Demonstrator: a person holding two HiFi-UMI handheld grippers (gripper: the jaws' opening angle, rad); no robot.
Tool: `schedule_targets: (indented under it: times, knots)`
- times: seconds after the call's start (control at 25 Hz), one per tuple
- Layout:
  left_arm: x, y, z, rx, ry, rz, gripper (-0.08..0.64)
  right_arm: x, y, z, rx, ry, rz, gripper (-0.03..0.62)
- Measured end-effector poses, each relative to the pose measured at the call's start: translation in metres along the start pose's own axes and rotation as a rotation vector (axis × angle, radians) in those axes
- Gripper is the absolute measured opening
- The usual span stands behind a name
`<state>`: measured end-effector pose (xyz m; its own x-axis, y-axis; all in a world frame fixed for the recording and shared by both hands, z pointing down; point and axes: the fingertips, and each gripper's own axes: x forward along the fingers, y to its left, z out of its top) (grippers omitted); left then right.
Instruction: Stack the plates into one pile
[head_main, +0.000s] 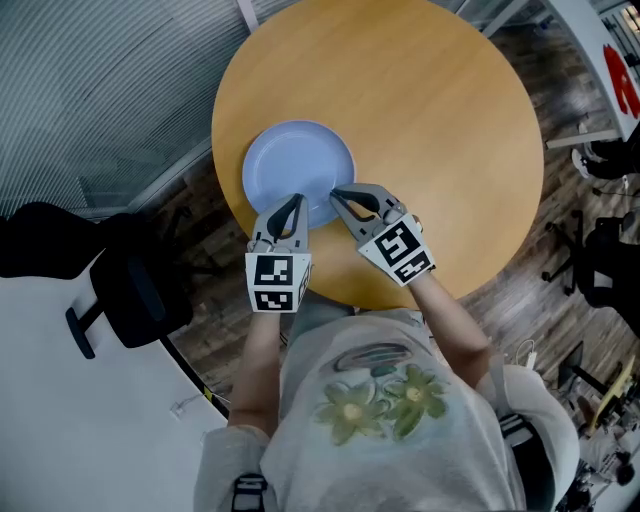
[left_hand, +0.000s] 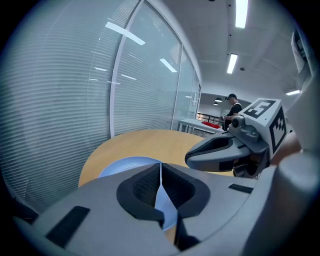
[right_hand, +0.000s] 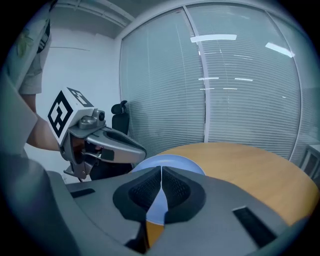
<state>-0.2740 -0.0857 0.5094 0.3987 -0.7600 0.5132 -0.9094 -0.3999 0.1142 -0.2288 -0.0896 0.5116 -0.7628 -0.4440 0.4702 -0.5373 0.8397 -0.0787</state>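
Far left, beside the round table, a dark office chair stands on the wood floor, with a glass wall with blinds behind it.

The left hand-held gripper comes next. It points away from the person, and its tip is over the near rim of the plate. In the left gripper view, the two dark pads of the left hand-held gripper are pressed together along a thin seam with nothing between them. The pale blue of the plate shows beyond and below.

The plate lies flat on the tabletop, on the person's side and a little left of centre. I can't tell whether more than one plate lies there.

The right hand-held gripper is just beside the left one, angled inward, with its tip at the plate's near right edge. Its own view shows the right hand-held gripper closed too, pads meeting and gripping nothing. The plate is past them and the bare tabletop runs off to the right.
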Motion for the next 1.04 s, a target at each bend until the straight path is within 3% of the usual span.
schedule_targets:
  times: [0.52,1.04]
  knots:
    - [-0.006,-0.018,0.003,0.011,-0.015,-0.058,0.018,-0.016,0.013,0.006,0.010,-0.014,0.019,0.040]
    - [-0.011,-0.033,0.001,-0.048,-0.007,-0.124,0.017,-0.025,0.015,-0.001,0.004,-0.001,0.007,0.040]
